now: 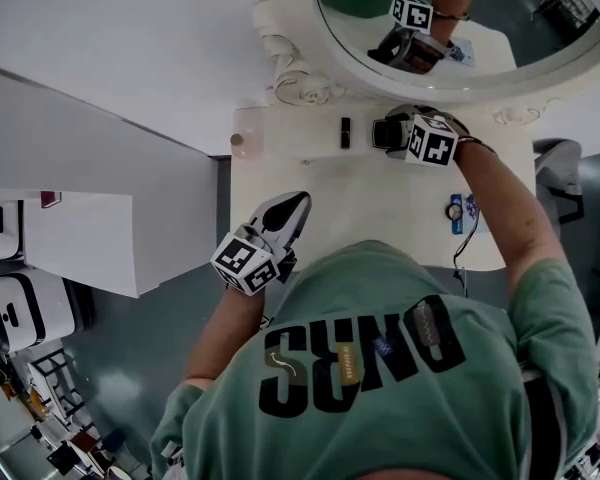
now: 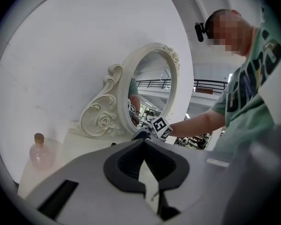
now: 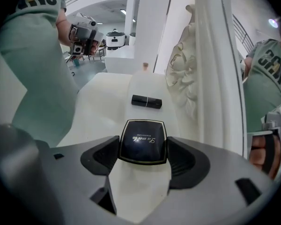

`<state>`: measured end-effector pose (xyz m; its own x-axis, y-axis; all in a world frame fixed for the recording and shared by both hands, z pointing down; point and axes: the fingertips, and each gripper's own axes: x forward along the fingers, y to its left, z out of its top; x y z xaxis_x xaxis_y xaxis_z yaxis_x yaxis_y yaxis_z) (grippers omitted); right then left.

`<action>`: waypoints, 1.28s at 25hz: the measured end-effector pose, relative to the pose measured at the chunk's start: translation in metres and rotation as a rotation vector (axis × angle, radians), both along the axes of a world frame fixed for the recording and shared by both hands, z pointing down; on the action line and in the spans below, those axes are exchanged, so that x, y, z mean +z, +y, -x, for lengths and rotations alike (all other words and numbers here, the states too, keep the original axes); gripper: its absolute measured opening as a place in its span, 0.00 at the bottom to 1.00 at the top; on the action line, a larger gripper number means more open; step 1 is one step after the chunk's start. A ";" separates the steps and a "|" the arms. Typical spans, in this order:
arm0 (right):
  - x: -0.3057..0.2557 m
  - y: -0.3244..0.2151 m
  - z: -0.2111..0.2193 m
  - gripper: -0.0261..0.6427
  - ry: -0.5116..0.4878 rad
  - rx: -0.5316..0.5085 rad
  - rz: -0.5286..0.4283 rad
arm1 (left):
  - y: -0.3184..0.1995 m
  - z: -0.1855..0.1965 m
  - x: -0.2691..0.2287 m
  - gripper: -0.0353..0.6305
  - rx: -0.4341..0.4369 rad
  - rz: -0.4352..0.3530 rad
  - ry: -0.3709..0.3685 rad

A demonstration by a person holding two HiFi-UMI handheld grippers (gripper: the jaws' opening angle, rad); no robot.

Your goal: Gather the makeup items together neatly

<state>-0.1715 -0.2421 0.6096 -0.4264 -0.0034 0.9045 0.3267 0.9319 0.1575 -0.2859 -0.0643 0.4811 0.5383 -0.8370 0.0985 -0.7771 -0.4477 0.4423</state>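
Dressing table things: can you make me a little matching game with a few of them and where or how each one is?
1. compact
2. lipstick tube
3. pink bottle
4. left gripper

A. jaws together, empty
B. clamped between the jaws of the right gripper
C. lying flat near the base of the mirror
D. upright at a back corner of the table

Pairs: 1-B, 2-C, 3-D, 4-A

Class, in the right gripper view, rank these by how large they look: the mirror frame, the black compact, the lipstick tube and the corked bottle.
1. mirror frame
2. black compact, nearest the camera
3. lipstick tube
4. corked bottle, farthest away, so its true size is unsure
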 end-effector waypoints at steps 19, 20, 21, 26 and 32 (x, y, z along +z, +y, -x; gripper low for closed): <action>-0.036 0.008 -0.006 0.53 -0.159 0.084 0.029 | -0.008 0.002 0.006 0.06 0.043 0.011 0.022; -0.046 0.012 -0.015 0.53 -0.200 0.115 0.043 | -0.010 -0.006 0.005 0.06 0.054 0.009 0.021; -0.055 0.014 -0.026 0.53 -0.243 0.151 0.055 | -0.012 -0.014 0.004 0.06 0.066 0.008 0.019; -0.095 0.016 -0.104 0.53 -0.484 0.402 0.135 | -0.028 -0.077 0.004 0.06 0.142 0.013 -0.014; -0.111 0.013 -0.238 0.50 -0.711 0.721 0.192 | -0.059 -0.196 0.028 0.06 0.278 0.072 -0.105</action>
